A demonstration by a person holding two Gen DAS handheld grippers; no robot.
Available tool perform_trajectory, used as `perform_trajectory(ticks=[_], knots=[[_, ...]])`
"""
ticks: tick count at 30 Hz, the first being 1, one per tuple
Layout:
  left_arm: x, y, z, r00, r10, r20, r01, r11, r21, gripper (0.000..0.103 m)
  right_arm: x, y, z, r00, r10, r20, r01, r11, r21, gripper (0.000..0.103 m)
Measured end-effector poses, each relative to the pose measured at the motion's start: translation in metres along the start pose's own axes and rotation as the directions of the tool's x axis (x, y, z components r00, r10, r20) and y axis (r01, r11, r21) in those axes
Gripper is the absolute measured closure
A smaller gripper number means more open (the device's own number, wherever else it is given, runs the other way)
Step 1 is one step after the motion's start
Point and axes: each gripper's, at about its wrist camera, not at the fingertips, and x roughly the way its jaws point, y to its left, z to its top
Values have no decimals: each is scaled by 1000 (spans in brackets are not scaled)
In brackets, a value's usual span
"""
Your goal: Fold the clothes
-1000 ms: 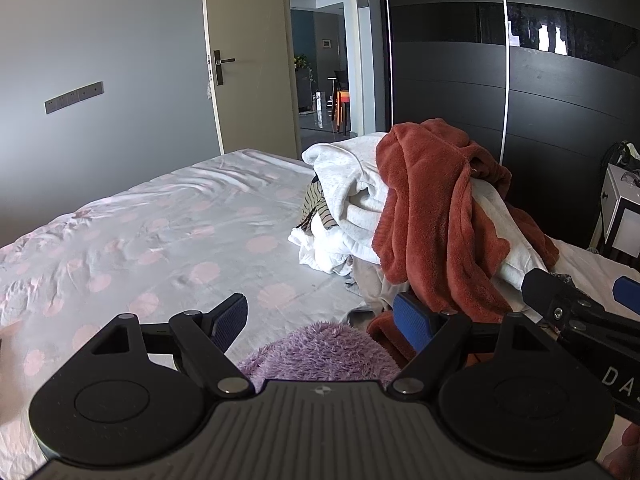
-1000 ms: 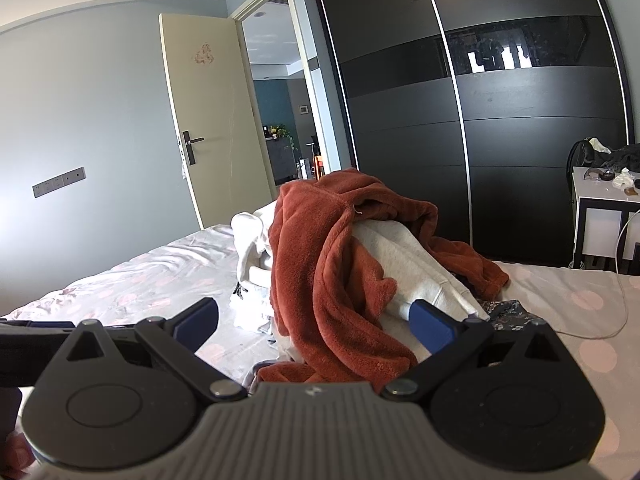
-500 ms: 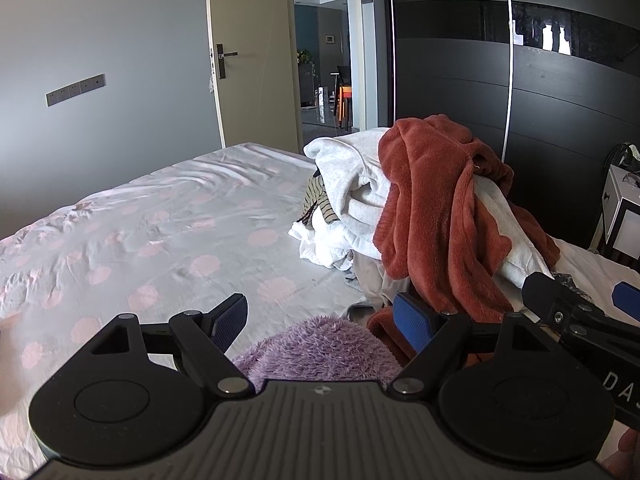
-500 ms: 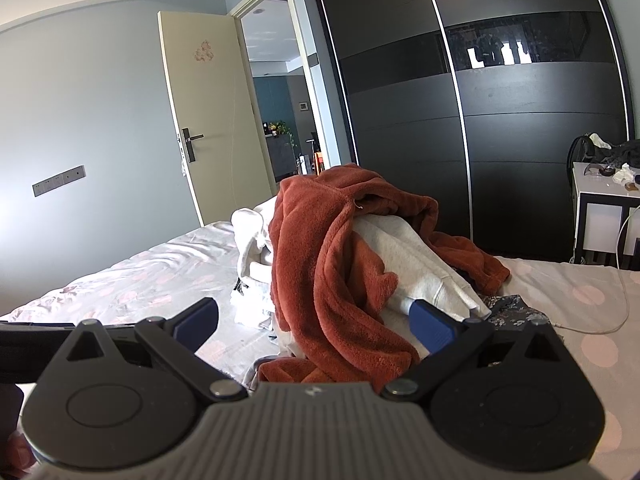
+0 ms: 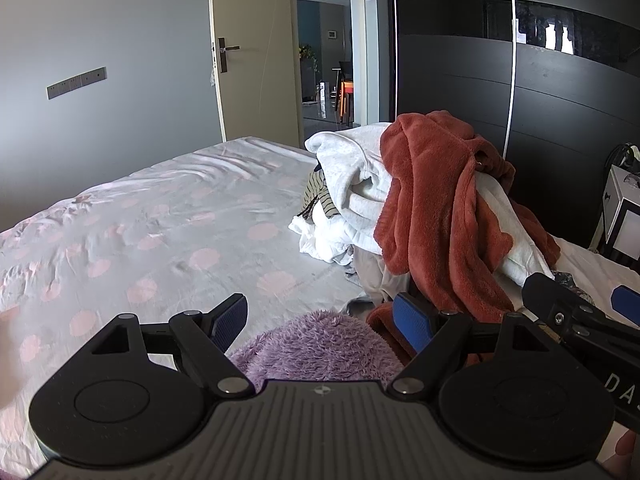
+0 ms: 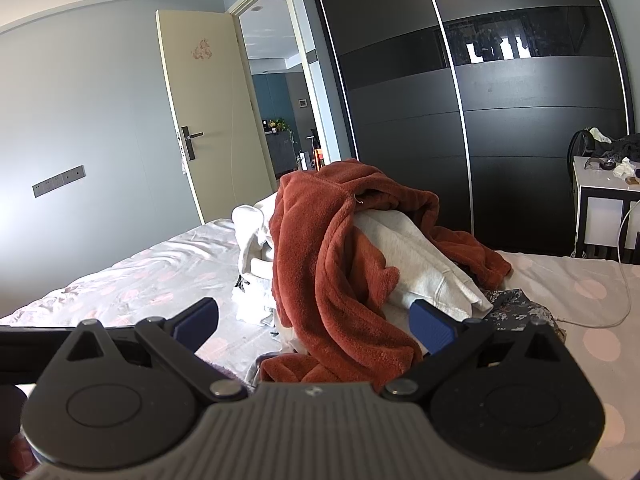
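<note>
A heap of clothes lies on the bed: a rust-red fleece robe (image 5: 440, 216) (image 6: 328, 264) draped over white garments (image 5: 352, 184) (image 6: 416, 256), with a striped piece (image 5: 316, 196) at its left. A fluffy purple garment (image 5: 320, 348) lies just below and between the fingers of my left gripper (image 5: 322, 322), which is open and holds nothing. My right gripper (image 6: 314, 326) is open and empty, just short of the robe's lower hem. It also shows at the right of the left wrist view (image 5: 576, 308).
The bed (image 5: 160, 232) has a pale sheet with pink dots. A black sliding wardrobe (image 6: 480, 120) stands behind the heap. A white side table (image 6: 604, 208) is at the right. An open door (image 5: 256, 52) is at the back. A dark floral cloth (image 6: 516, 308) lies beside the heap.
Both views have shifted slightly: the heap sits a little further right and lower. Both grippers stay open and empty.
</note>
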Motion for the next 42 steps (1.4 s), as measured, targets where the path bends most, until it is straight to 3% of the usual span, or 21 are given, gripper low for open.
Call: perform_trajectory(ticks=[42], knots=[[-1,3,2,1000,-3,-16,3,1000,2,23,2,1,1,1000,12,-10,-12,1000,2,1]])
